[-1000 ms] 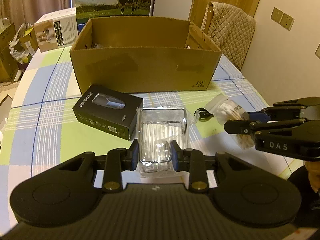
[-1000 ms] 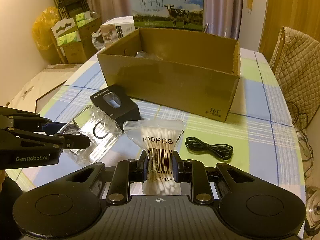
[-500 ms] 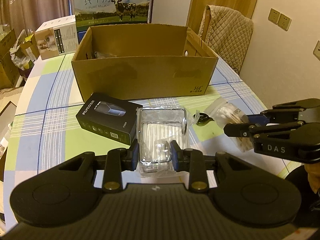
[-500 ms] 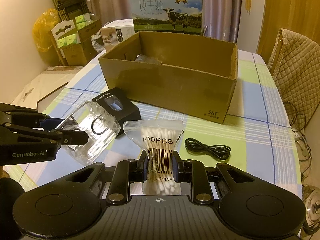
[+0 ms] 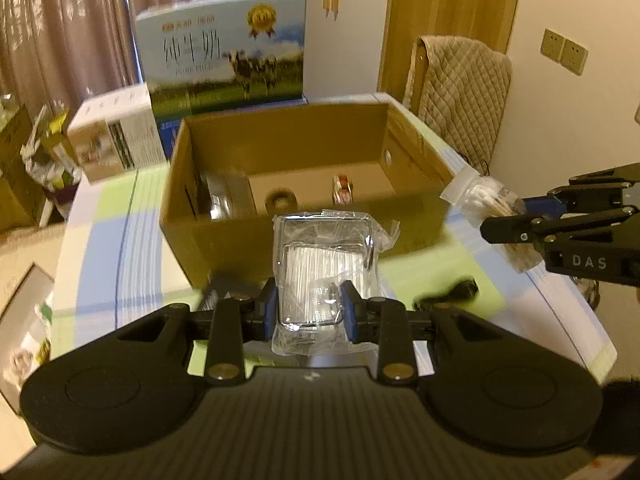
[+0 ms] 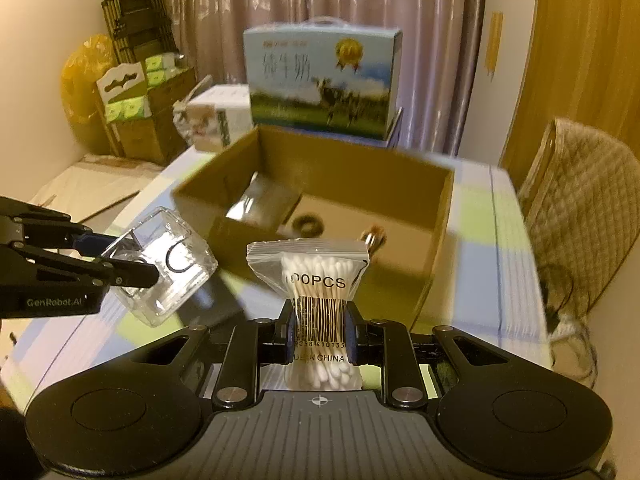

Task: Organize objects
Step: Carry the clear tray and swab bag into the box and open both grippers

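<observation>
My left gripper (image 5: 310,308) is shut on a clear plastic packet (image 5: 326,256) and holds it in the air just before the near wall of the open cardboard box (image 5: 248,232). The packet also shows in the right wrist view (image 6: 168,264). My right gripper (image 6: 319,336) is shut on a bag of cotton swabs (image 6: 316,280), also lifted, near the box's (image 6: 436,248) right front corner. The bag shows in the left wrist view (image 5: 486,200). Inside the box lie a tape roll (image 5: 281,201), a shiny packet (image 5: 222,200) and a small red item (image 5: 343,190).
A milk carton case (image 5: 224,64) and a white box (image 5: 116,136) stand behind the cardboard box. A black cable (image 5: 456,294) lies on the checked tablecloth (image 5: 100,240). A padded chair (image 5: 464,92) stands at the right, with stacked boxes (image 6: 140,112) on the floor at the left.
Both grippers have risen from the table with their loads and moved toward the box, so its inside now shows. The black product box has dropped mostly out of view.
</observation>
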A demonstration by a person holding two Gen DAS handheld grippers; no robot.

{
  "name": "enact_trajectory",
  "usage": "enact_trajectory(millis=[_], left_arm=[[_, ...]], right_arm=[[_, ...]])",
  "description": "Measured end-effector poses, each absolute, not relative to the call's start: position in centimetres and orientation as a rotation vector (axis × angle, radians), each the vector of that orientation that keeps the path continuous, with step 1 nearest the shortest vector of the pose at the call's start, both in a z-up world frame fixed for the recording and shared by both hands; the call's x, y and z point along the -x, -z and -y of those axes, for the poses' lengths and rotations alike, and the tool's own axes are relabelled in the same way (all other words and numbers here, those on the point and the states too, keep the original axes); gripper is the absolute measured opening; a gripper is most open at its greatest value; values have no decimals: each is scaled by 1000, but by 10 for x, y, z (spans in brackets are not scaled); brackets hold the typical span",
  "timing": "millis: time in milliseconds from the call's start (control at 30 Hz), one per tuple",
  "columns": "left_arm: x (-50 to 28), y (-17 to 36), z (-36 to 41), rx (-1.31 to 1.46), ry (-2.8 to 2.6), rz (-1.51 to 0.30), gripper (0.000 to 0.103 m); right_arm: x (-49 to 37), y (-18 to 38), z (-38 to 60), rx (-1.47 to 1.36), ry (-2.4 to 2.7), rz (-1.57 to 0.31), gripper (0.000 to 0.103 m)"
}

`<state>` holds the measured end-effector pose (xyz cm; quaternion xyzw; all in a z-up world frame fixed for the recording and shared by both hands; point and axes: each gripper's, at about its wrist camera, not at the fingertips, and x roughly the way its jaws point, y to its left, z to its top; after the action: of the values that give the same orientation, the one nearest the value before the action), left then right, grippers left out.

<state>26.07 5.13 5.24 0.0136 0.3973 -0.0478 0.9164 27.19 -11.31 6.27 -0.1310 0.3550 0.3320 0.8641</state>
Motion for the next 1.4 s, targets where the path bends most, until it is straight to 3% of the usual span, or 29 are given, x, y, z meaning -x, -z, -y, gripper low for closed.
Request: enact_trajectory(millis=[400,1033,1100,1167,1400], left_arm=[[-371,-80,-83,-39,55,-816,27],[-440,-21,-93,-20,36,-898,27],[-443,-17,-91,-27,32,-890,30],[-444,-17,-89,-23,22,-865,43],[-442,-18,-89,-27,25,-852,44]], right_arm=[[-367,-62,86,236,-648,-788,20],[-429,-18,58,254,-614,-866,20],[-431,-15,57,252,-612,-869,20],[-433,-12,58,244,-610,-877,20],[-436,-8,60,239,-609,-880,20]])
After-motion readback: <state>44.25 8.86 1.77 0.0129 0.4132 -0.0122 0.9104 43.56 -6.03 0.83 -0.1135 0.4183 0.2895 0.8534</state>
